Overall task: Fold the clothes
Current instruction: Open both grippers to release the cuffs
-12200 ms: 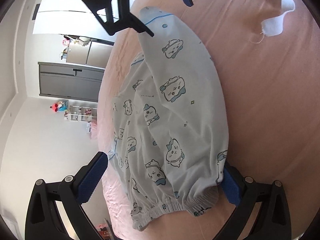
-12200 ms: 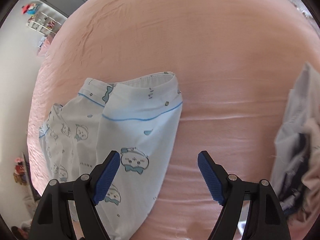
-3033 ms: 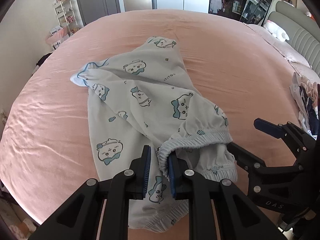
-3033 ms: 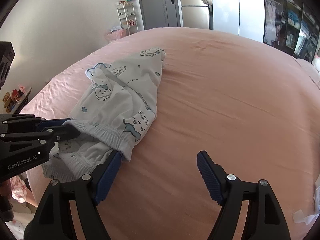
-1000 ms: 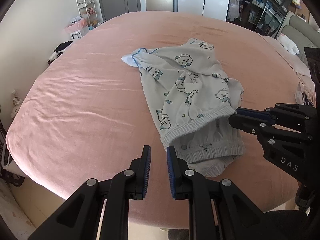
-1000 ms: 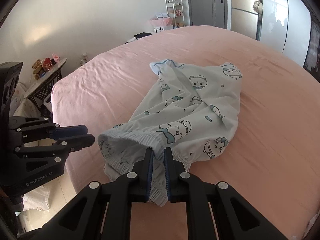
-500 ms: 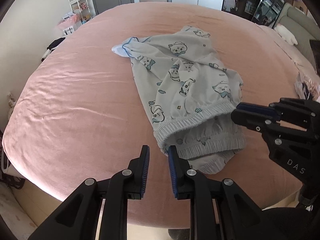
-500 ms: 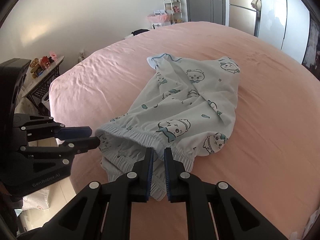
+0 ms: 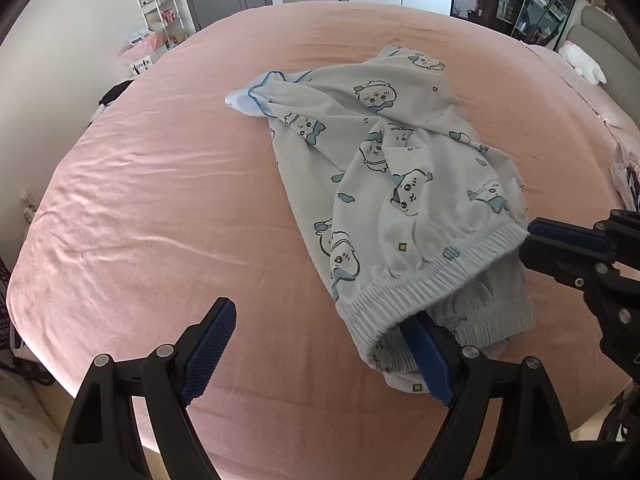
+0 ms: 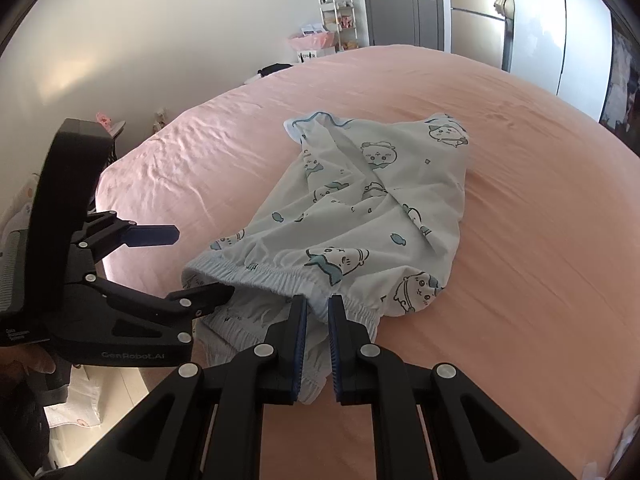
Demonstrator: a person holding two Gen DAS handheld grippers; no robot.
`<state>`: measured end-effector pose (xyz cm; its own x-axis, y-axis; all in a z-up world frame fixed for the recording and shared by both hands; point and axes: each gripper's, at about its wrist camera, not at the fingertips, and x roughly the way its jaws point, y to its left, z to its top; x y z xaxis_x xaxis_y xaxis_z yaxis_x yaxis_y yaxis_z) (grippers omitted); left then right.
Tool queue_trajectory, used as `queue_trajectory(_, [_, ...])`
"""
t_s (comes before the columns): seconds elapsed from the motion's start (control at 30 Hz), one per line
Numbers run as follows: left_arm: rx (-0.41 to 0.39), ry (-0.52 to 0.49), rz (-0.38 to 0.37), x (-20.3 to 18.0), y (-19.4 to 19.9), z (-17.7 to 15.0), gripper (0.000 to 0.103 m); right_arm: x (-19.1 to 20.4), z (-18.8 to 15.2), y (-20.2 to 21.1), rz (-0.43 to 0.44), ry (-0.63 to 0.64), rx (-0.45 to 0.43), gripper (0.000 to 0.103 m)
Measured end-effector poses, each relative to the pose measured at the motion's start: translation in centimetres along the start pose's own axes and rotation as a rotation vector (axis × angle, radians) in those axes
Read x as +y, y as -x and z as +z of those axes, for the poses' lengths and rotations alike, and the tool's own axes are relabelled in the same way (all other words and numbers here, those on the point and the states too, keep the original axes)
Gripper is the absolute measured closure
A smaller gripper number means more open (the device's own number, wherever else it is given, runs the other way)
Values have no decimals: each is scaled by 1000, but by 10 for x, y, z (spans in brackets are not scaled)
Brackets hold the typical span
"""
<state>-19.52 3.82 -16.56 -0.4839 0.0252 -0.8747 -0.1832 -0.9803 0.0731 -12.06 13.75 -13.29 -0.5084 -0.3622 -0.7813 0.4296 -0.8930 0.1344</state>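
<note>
White pyjama trousers (image 9: 404, 184) with a blue cartoon print lie crumpled on the pink bed (image 9: 180, 208), waistband towards me; they also show in the right wrist view (image 10: 372, 216). My left gripper (image 9: 320, 344) is open at the waistband's left corner: its right finger is tucked under the elastic edge, its left finger is over bare sheet. It shows at the left in the right wrist view (image 10: 192, 264). My right gripper (image 10: 318, 312) is shut on the waistband's right end and holds it slightly lifted; it shows at the right in the left wrist view (image 9: 560, 244).
The bed's near edge runs just below both grippers, with floor beyond. A pile of other clothes (image 9: 628, 176) lies at the bed's right edge. A white shelf rack (image 10: 336, 12), grey doors and a fridge stand along the far wall.
My left gripper has opened from shut and moved in, so one finger now sits under the waistband edge. My right gripper still holds the waistband's other end.
</note>
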Motion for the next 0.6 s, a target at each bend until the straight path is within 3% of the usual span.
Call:
queue_trajectory(0.17, [-5, -4, -40, -3, -10, 5, 19, -4, 0, 3, -2, -11, -8, 94])
queue_trajectory(0.37, [-71, 30, -109, 2, -3, 5, 24, -6, -8, 2, -3, 0, -13, 92])
queue_trajectory(0.4, [-79, 30, -119, 3, -1, 5, 26, -7, -10, 1, -7, -7, -9, 89])
queue_trajectory(0.47, [-77, 29, -143, 2, 0, 7, 32, -8, -12, -2, -30, -15, -6, 61])
queue_trajectory(0.53, [-65, 46, -170, 3, -1, 9, 36, -9, -14, -3, -39, -22, -6, 45])
queue_trajectory(0.6, [-62, 57, -194, 3, -1, 10, 42, -9, -14, -5, -48, -32, -7, 43])
